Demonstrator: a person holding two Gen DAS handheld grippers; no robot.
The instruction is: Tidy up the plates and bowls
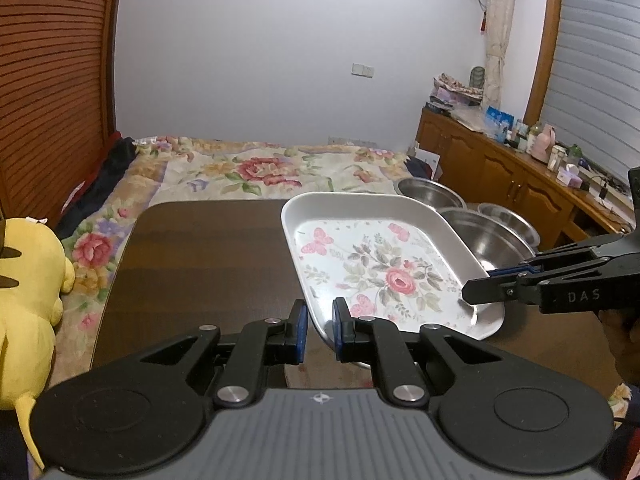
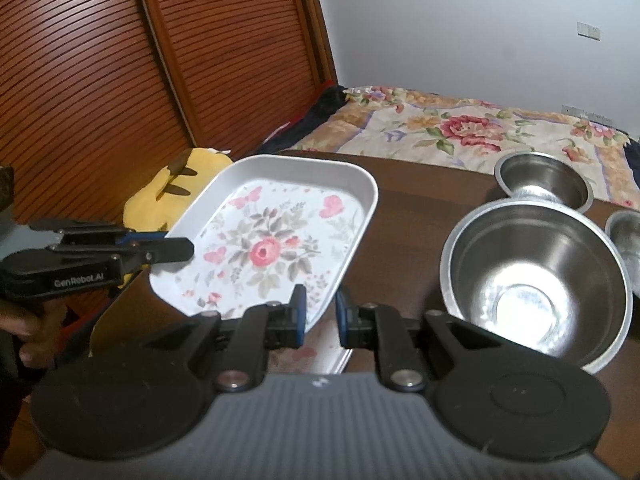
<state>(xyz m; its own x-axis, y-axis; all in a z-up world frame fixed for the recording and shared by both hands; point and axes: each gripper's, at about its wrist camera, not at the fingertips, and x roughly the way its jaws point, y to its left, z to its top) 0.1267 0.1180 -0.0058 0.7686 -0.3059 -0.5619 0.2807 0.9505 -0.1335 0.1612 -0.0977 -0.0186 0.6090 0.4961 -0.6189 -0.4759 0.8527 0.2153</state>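
A white metal tray with a rose and butterfly print [image 1: 384, 268] [image 2: 272, 240] hangs tilted above the dark table. My left gripper [image 1: 320, 330] [image 2: 180, 246] is shut on its left rim. My right gripper [image 2: 321, 316] [image 1: 480, 286] is shut on the opposite rim. Part of a second floral tray [image 2: 316, 354] shows just beneath, mostly hidden by my right gripper. A large steel bowl [image 2: 536, 280] [image 1: 484, 240] rests to the right of the tray. Two smaller steel bowls [image 2: 544, 184] [image 2: 628, 232] sit behind and beside it.
The brown table [image 1: 200, 260] stands against a bed with a floral quilt [image 1: 260, 168]. A yellow plush toy [image 1: 28, 300] [image 2: 176, 188] lies off the table's left side. A wooden cabinet with bottles [image 1: 520, 168] runs along the right wall. A louvred wooden door [image 2: 100, 60] is on the left.
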